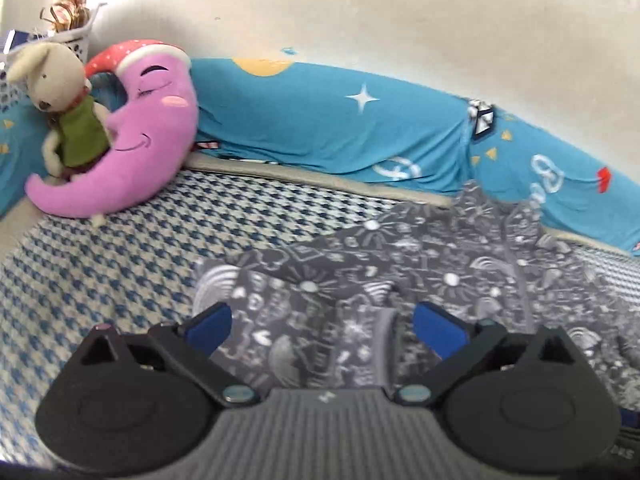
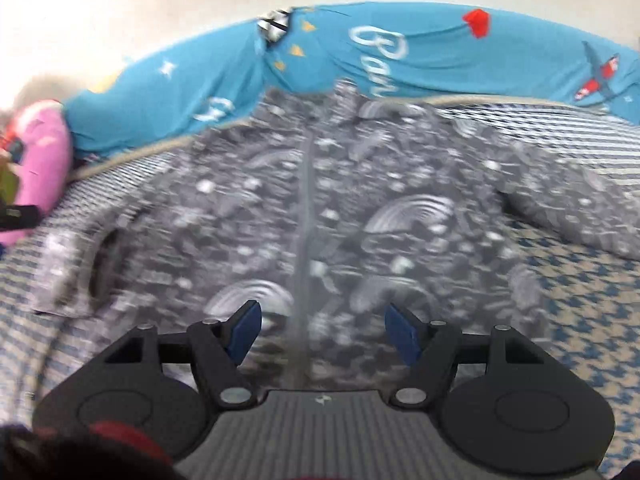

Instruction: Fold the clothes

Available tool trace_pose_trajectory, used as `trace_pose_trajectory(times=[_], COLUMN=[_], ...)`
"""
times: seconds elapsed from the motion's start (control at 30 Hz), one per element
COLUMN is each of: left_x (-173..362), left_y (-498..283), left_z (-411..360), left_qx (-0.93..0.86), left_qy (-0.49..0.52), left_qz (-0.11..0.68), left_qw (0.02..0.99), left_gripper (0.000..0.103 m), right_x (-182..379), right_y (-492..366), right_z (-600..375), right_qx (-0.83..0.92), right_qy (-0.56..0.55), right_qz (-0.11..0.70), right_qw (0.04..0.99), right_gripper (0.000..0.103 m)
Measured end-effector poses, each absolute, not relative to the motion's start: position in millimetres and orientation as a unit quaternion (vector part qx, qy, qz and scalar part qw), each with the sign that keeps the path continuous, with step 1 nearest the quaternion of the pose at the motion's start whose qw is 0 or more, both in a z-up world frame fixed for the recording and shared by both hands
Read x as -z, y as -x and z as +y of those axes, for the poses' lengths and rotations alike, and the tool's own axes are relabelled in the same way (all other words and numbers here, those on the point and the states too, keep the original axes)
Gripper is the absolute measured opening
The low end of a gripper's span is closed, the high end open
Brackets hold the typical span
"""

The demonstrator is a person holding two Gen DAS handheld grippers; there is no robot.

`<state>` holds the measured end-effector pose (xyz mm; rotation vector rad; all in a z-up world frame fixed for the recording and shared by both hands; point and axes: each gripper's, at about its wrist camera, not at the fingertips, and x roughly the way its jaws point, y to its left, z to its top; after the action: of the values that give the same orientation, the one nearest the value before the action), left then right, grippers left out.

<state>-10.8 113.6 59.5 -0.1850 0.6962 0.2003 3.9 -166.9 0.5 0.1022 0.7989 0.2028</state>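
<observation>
Blue-padded left tongs (image 1: 322, 330) stand spread wide and released, nothing pinched between them, poised over the near edge of a grey patterned jacket (image 1: 400, 280). That garment lies spread on a bed covered in a blue-and-cream houndstooth sheet (image 1: 100, 280), its far end reaching the blue bumper cushion (image 1: 320, 120) along the white wall (image 1: 360, 12). Right tongs (image 2: 322, 334) are likewise parted and empty, above the jacket's (image 2: 360, 208) central zip line (image 2: 306, 200), with one sleeve trailing off to the right. At the far left, a pink moon pillow (image 1: 160, 128) props up a plush rabbit (image 1: 60, 96) in a green vest.
</observation>
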Motion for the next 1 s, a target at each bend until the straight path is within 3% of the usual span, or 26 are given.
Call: trace_pose_trajectory(times=[0.07,0.3,0.87,1.0], left_x=[-62.0,-57.5,-63.1,-62.7], left_y=[5.3,-1.8,-5.1,-5.7], left_z=[114.8,127.3,164.8,168.0], left_qx=[-0.105,-0.132,-0.200,-0.202], left_qy=[0.093,0.137,0.153,0.156], left_qz=[0.343,0.346,0.335,0.336], left_qw=[0.929,0.918,0.908,0.907], left_gripper=[0.103,0.103,0.103,0.103], right_x=[-2.4,-4.8,1.3,12.5], right_y=[-3.3,-1.7,-39.9,-51.2], right_z=[-160.0,-130.3,-67.4,-56.8], right_qx=[-0.131,-0.233,-0.346,-0.340], right_qy=[-0.061,-0.083,-0.101,-0.127], right_qz=[0.385,0.371,0.364,0.383], right_qw=[0.912,0.895,0.859,0.850], right_gripper=[0.068,0.042,0.043,0.053])
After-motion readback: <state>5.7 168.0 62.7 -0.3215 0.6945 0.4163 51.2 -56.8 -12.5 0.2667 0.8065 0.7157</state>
